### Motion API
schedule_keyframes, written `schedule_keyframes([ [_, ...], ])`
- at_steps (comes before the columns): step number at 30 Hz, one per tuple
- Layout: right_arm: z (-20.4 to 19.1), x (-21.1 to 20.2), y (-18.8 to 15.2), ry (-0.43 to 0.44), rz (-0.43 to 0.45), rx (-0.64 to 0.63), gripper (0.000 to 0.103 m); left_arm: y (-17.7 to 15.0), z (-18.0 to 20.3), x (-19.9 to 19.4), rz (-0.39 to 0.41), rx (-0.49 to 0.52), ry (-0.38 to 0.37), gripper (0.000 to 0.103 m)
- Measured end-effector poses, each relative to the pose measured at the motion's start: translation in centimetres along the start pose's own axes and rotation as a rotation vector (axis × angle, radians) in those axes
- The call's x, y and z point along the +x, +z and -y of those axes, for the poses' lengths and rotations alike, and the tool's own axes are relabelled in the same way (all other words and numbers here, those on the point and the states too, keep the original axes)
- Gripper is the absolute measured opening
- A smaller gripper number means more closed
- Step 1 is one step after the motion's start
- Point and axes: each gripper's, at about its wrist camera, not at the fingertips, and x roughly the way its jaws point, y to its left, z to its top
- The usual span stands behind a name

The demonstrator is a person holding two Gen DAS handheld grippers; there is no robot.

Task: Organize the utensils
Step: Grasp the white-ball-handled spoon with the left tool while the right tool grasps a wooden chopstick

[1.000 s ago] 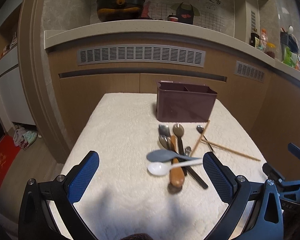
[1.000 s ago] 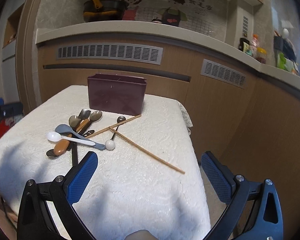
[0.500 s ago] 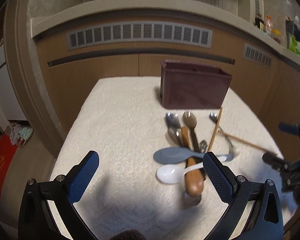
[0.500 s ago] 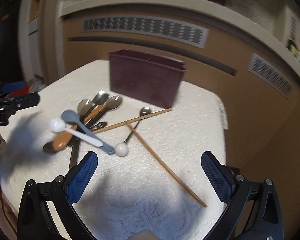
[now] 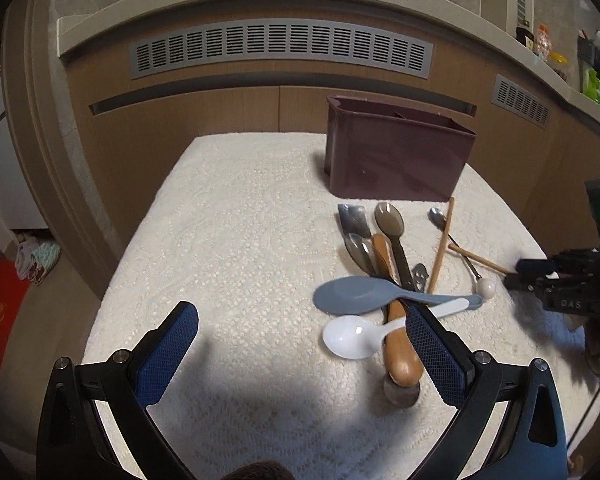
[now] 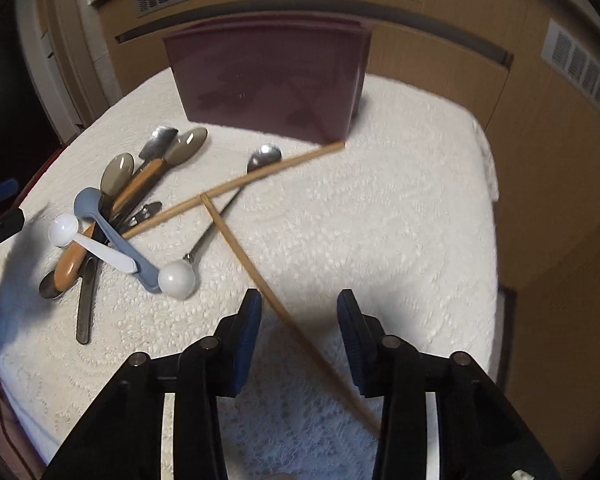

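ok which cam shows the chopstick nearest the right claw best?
Right wrist. The chopstick runs nearly full length across the cloth and passes between the open right claw, apart from both fingers. The left wrist view shows only a short piece of it, ending behind the right claw at the frame edge.

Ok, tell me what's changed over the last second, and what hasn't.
The right gripper has moved forward and down over the table and narrowed its jaws, which now straddle the nearer chopstick without clamping it. The left gripper has edged closer to the spoon pile, still wide open and holding nothing. The utensils, the second chopstick and the maroon holder lie as before.
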Motion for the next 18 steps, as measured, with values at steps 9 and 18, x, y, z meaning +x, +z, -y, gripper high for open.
schedule_keyframes([
  [9, -3.1, -2.2, -1.6, 0.143, -0.071, 0.039, 0.016, -0.2, -0.3, 0.5, -0.020, -0.026, -0.036, 0.103],
  [18, -6.2, -1.5, 0.0, 0.089, -0.050, -0.033, 0.016, -0.6, -0.9, 0.0, -0.021, -0.060, -0.072, 0.103],
])
